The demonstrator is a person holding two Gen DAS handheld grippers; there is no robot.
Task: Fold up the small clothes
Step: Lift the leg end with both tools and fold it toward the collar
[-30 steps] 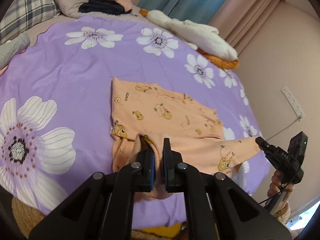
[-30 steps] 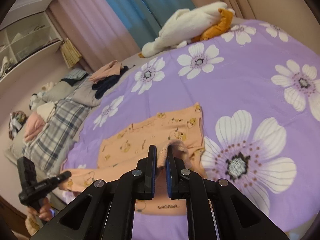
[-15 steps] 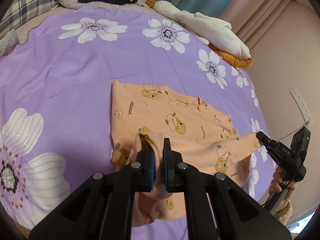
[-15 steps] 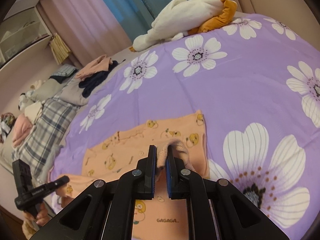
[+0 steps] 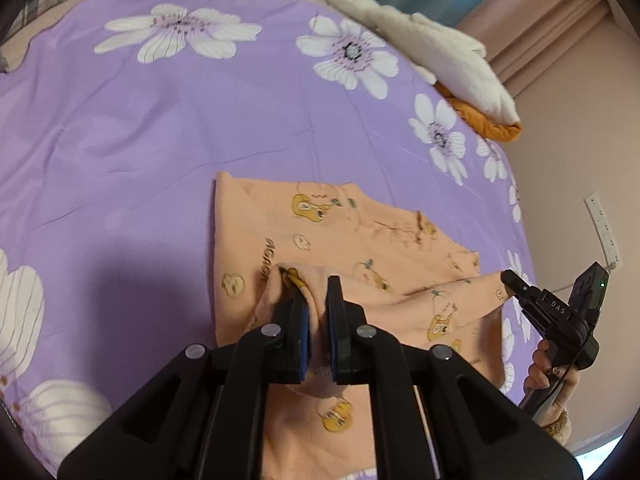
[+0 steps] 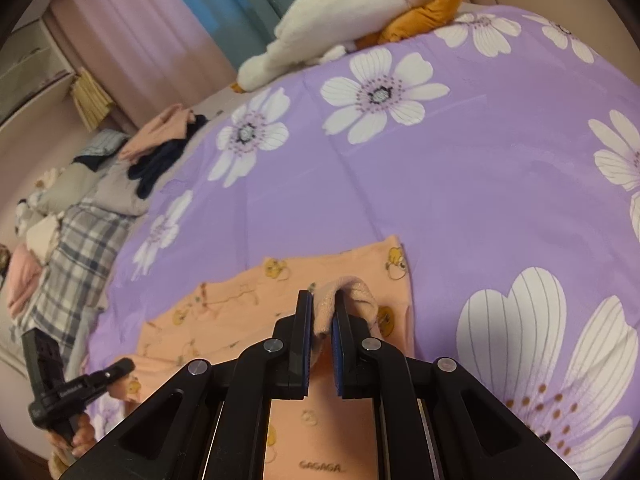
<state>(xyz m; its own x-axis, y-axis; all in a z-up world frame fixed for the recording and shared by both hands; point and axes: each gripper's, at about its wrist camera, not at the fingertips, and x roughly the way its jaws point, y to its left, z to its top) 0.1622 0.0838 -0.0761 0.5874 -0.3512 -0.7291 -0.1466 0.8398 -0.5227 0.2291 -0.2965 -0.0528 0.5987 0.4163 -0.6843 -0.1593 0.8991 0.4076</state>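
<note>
A small peach garment [image 5: 344, 232] with yellow cartoon prints lies on the purple flowered bedspread [image 5: 120, 128]. My left gripper [image 5: 316, 300] is shut on a bunched near edge of the garment and holds it lifted over the flat part. My right gripper [image 6: 320, 312] is shut on another bunch of the same garment [image 6: 240, 308] at its other end. Each gripper shows in the other's view, the right one [image 5: 516, 284] clamping the cloth at the far right, the left one [image 6: 120, 368] at the lower left.
A white and orange plush toy [image 5: 432, 52] lies at the bed's far edge by the curtains. A pile of dark and pink clothes [image 6: 160, 148] and plaid bedding [image 6: 80, 248] sit at the bed's other side. A wall socket strip [image 5: 604, 224] is at right.
Both grippers have carried the held near edge forward over the garment, away from the bed's edge. The folded-over layer now covers more of the flat part.
</note>
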